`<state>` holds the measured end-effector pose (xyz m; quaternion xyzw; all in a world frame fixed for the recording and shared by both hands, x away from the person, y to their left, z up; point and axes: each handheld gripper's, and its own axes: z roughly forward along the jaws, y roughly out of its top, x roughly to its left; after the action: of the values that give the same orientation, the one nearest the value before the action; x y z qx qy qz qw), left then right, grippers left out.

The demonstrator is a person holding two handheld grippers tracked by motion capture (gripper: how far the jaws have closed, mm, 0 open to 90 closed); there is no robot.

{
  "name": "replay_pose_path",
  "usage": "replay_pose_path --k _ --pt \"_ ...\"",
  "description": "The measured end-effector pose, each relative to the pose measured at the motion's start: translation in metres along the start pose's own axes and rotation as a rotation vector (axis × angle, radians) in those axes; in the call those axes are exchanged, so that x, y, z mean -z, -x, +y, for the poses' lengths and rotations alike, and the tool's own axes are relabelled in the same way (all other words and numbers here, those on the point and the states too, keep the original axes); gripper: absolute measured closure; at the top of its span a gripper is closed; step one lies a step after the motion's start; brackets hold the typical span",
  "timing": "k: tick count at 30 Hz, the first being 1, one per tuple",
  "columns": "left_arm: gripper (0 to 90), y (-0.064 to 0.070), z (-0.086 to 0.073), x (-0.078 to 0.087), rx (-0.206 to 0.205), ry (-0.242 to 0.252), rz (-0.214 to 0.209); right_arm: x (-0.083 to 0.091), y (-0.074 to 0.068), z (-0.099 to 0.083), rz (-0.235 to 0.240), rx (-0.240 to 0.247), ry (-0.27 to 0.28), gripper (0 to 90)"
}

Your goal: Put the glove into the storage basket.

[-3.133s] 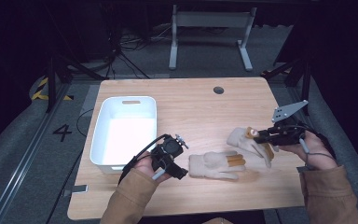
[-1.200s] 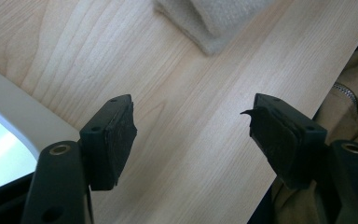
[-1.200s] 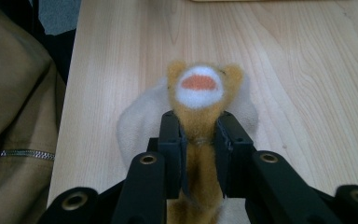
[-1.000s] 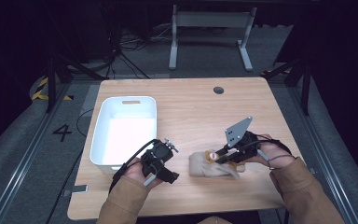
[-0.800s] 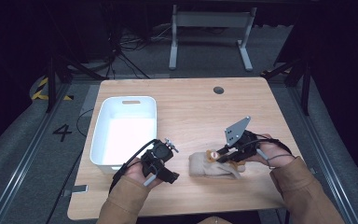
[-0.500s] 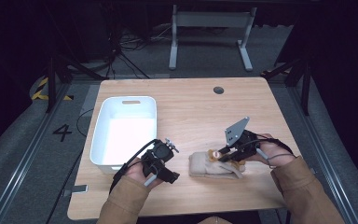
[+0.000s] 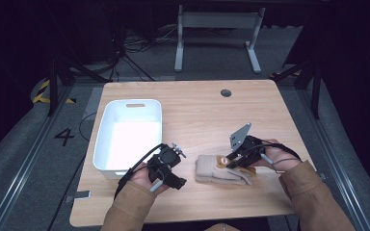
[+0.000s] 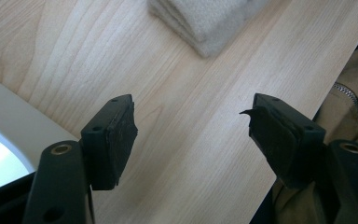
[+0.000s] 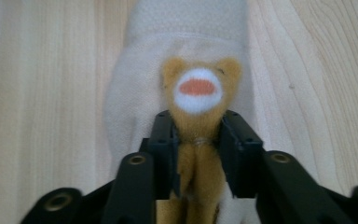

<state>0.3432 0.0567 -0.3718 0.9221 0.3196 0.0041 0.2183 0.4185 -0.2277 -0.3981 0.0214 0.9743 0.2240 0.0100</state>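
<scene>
Right claw [image 9: 196, 140] pinching the brown bear face [image 9: 199, 88] on the top cream sock [image 9: 135, 112], likely to keep the pair together on the desk [image 7: 197, 115]. Left claw [image 8: 193, 130] wide, holding nothing, waiting beside the white bin [image 7: 103, 163].

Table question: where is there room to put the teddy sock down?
The far half of the wooden table, between the white bin and the right edge, is bare. It's crowded near the front, around the left gripper, folded socks and right gripper.
</scene>
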Motion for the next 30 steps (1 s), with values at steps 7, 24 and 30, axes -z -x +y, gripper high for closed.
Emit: replay_pose_path --k 7,24,30 --pt "30.0 0.000 0.006 -0.001 -0.011 0.012 -0.015 0.011 -0.004 -0.005 -0.031 -0.023 0.068 40.4" --pt "11.7 0.001 0.026 0.005 -0.064 0.129 -0.043 0.067 -0.014 -0.035 -0.242 -0.266 0.334 33.7" --pt "8.0 0.000 0.035 0.004 -0.068 0.161 -0.064 0.080 -0.016 -0.049 -0.310 -0.374 0.388 31.3"
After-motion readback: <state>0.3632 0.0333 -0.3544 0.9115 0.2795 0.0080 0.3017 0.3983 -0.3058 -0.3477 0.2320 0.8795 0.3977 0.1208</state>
